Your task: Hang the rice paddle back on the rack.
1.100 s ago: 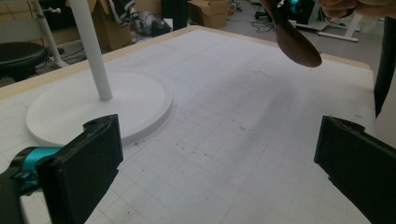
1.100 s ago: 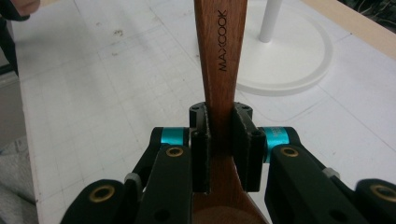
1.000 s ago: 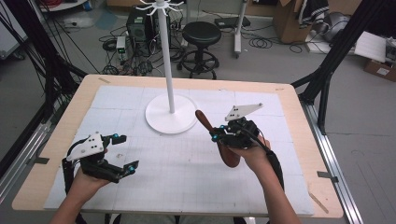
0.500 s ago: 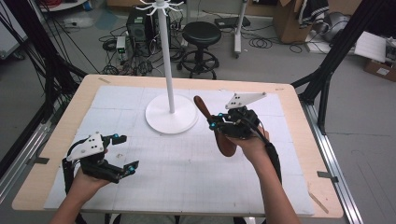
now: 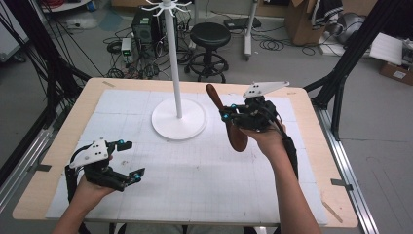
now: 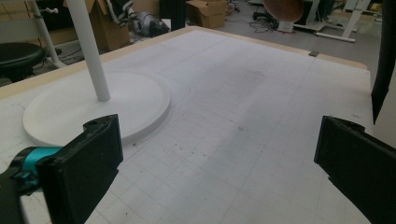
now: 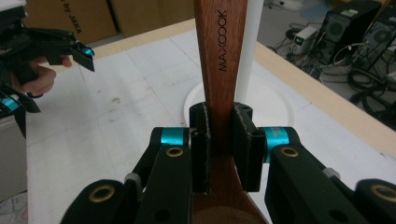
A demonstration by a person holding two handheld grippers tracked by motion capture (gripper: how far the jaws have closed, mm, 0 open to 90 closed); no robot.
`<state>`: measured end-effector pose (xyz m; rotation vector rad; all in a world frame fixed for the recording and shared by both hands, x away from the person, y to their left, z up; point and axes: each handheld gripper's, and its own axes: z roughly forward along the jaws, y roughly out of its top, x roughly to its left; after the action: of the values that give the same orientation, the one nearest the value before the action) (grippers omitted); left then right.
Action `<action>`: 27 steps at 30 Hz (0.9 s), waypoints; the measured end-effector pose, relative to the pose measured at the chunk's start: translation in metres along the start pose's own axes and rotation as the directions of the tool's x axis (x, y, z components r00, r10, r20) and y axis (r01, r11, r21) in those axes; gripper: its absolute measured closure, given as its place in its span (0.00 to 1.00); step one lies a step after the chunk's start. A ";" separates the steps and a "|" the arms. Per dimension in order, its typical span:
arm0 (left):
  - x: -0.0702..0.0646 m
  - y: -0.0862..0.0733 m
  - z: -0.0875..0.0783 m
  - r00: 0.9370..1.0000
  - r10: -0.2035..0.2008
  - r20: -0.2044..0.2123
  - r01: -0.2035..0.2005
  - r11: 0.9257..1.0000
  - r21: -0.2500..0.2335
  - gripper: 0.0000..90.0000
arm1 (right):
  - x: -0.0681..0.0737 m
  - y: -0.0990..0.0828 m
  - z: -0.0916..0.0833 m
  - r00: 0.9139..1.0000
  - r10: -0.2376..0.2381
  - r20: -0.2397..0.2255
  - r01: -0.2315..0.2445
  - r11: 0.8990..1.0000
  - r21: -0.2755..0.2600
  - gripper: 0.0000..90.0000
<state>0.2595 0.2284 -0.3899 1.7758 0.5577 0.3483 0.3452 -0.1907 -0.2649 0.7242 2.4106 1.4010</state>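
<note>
At the table's far right quarter, my right gripper [image 5: 233, 116] is clamped on a wooden spoon [image 5: 229, 118], lifted clear of the white grid mat [image 5: 195, 170]. In the high view the spoon tilts, its handle end pointing up toward the far edge and its broad bowl hanging lower, toward me. The right gripper view shows the 2 black jaws pressed against both sides of the spoon's [image 7: 219, 56] flat handle, where the printed word MAXCOOK runs lengthwise. Just beyond it stands the white pole [image 7: 250, 51] of a stand, rising from a round white base [image 5: 178, 120] near the middle of the table's far edge; spoon and pole are near each other but apart.

My left gripper [image 5: 127, 158] rests low by the near left corner, its jaws spread wide with nothing between them. In the left gripper view those jaws frame bare mat, with the round base [image 6: 93, 112] at left and the spoon's bowl [image 6: 284, 8] hanging at the top edge.
</note>
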 end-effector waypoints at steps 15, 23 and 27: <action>0.001 0.000 0.001 1.000 0.002 0.002 -0.002 1.000 0.000 0.02 | -0.014 0.030 -0.012 0.999 -0.044 -0.015 0.043 0.998 -0.047 0.88; 0.001 0.000 0.002 1.000 0.002 0.004 -0.002 1.000 0.002 0.02 | -0.022 0.045 -0.019 0.999 -0.047 -0.026 0.044 0.996 -0.082 0.88; 0.000 0.000 0.002 1.000 0.001 0.003 -0.001 1.000 0.001 0.02 | -0.026 0.051 -0.020 0.998 -0.051 -0.037 0.047 0.993 -0.105 0.88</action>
<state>0.2606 0.2274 -0.3907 1.7774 0.5554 0.3461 0.3726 -0.1990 -0.2114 0.6128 2.3481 1.5219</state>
